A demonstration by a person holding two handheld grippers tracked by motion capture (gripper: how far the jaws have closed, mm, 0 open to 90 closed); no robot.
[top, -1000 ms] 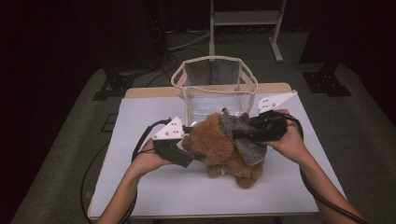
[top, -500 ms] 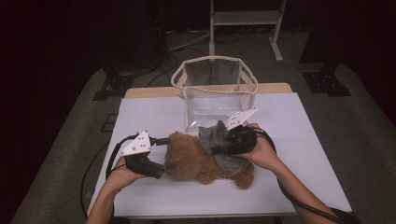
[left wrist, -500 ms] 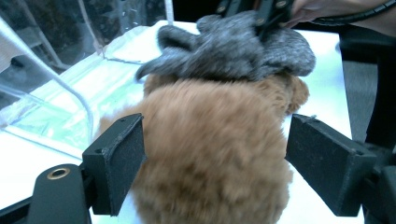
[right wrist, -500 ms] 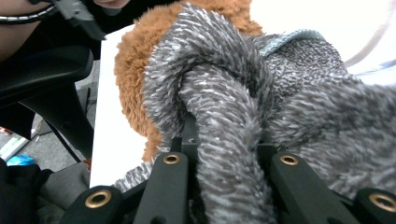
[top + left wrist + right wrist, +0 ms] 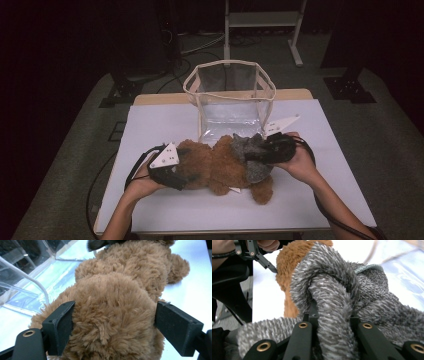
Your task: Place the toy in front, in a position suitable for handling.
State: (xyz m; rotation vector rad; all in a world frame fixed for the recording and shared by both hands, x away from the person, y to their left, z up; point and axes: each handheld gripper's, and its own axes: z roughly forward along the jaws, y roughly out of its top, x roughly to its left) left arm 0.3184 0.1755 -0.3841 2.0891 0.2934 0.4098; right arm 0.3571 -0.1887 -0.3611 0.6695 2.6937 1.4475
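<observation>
On the white desk [image 5: 150, 210], just in front of the clear bag [image 5: 230, 100], you've got the brown teddy bear [image 5: 215, 167] lying on its side, with its grey scarf [image 5: 247, 150] end toward your right hand. Your right tool [image 5: 260, 152] is pinched nearly shut on a fold of that scarf, and your left tool [image 5: 181, 172] sits at the other end with its jaws wide around the plush; they've just been easing open a bit. In the left gripper view the fur [image 5: 112, 315] bulges between the pads, and honestly I can't tell whether they're really squeezing or just brushing the pile. That's the main worry: if you lift now, the left end could slip out and the whole weight swings off the scarf. The scarf is only knotted on, so it might slide or pull loose, and then the bear drops back onto the desk. Also watch the bag: it's soft-walled and its rim [image 5: 227, 65] is narrow compared to the bear, so a dangling leg could catch the edge and tip or fold it.
</observation>
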